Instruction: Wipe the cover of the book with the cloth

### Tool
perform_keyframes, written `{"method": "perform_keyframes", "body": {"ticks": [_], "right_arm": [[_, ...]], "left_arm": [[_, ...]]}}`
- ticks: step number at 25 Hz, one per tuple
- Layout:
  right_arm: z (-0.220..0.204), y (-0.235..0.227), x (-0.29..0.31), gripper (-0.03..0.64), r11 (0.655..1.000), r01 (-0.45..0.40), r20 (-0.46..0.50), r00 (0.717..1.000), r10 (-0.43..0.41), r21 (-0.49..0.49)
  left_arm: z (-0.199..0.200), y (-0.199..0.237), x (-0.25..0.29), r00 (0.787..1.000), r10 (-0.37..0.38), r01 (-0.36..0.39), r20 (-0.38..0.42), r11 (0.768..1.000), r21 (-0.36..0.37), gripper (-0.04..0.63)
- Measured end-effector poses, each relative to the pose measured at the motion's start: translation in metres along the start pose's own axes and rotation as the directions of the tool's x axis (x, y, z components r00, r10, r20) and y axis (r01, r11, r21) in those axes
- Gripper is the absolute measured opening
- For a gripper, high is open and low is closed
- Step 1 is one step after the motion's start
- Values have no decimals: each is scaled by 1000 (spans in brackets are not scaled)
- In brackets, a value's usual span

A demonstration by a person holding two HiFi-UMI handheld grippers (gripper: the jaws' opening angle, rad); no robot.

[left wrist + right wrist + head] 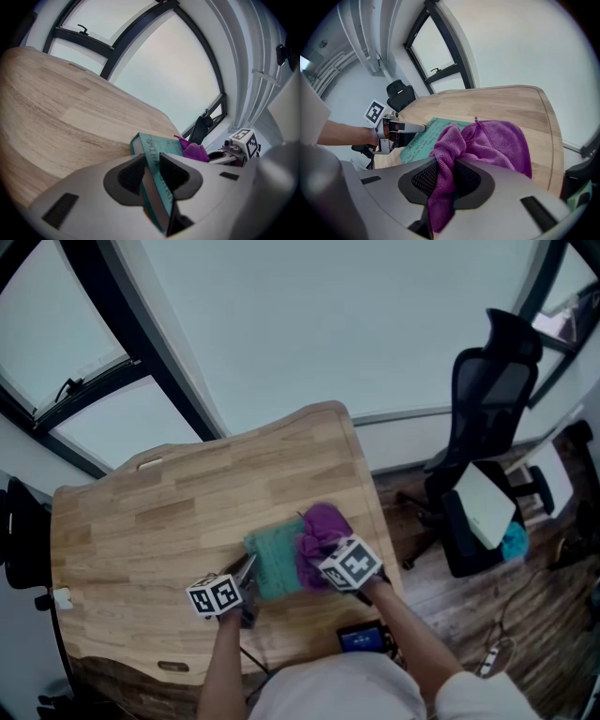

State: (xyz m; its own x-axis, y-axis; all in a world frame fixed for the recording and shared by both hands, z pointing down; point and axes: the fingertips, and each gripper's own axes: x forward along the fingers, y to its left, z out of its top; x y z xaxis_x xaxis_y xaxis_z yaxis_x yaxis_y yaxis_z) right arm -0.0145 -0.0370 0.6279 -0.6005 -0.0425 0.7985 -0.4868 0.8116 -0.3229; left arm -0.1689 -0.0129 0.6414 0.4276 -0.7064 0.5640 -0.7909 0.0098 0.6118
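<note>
**Holds.** My left tool [152, 165] is clamped on the near edge of the thin teal paperback book [274, 563]. The book lies on the light wooden table [169, 512], toward its right side. My right tool [445, 174] pinches a bunched purple microfibre cloth [497, 140] that rests on the cover's right part.

**Risk.** With an edge-only hold, wiping pressure may pivot the book or pull it free.

**Writing.** The cover carries lettering that I cannot read.
</note>
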Motion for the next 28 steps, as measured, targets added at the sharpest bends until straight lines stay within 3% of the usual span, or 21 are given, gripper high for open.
{"method": "perform_keyframes", "body": {"ticks": [28], "right_arm": [[17,-50,-10,77,993,114,3,993,-115,22]], "left_arm": [[-1,0,1,1000,-7,7,-8,1000,-2,101]]}}
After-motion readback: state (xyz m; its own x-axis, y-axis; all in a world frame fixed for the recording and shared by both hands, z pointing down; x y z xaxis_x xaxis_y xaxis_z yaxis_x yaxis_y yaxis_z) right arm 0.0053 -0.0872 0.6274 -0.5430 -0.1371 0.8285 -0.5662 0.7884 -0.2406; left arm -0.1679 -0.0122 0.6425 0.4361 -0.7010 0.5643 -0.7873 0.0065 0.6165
